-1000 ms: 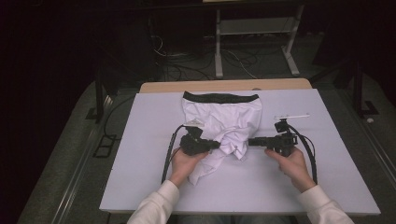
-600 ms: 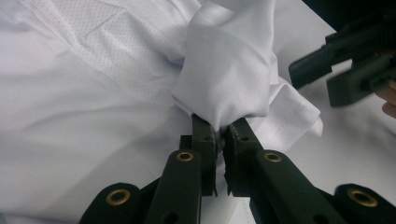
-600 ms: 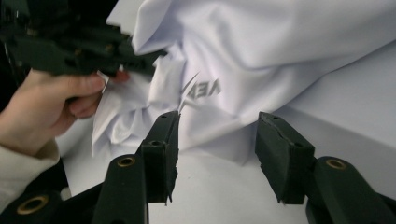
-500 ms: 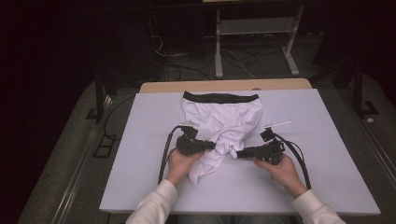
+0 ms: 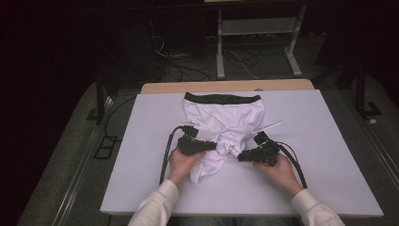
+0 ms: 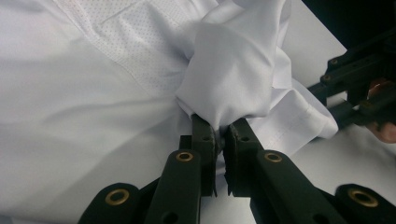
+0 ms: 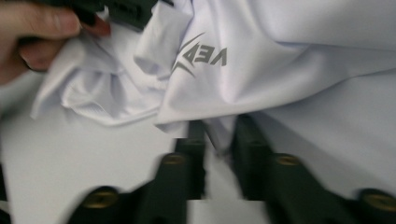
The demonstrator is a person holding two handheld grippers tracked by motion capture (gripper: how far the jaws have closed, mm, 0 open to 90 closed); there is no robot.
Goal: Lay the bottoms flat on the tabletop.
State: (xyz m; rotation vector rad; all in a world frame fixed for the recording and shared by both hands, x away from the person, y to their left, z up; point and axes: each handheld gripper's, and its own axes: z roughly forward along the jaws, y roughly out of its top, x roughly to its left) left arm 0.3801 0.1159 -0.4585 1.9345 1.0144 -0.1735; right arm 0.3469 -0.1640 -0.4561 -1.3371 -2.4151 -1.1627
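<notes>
The high view looks forward and down from above the person's side of the desk, far enough to take in the whole top. The left gripper view and the right gripper view each look along their own black jaws, very near the white garment. All three views share this white garment.

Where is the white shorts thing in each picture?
High view: the white shorts lie mid-table, black waistband at the far end.
Left gripper view: white cloth across the upper picture, a fold pinched at centre.
Right gripper view: across the top and right.
Shared landmark: the bunched lower hem both grippers grip.
</notes>
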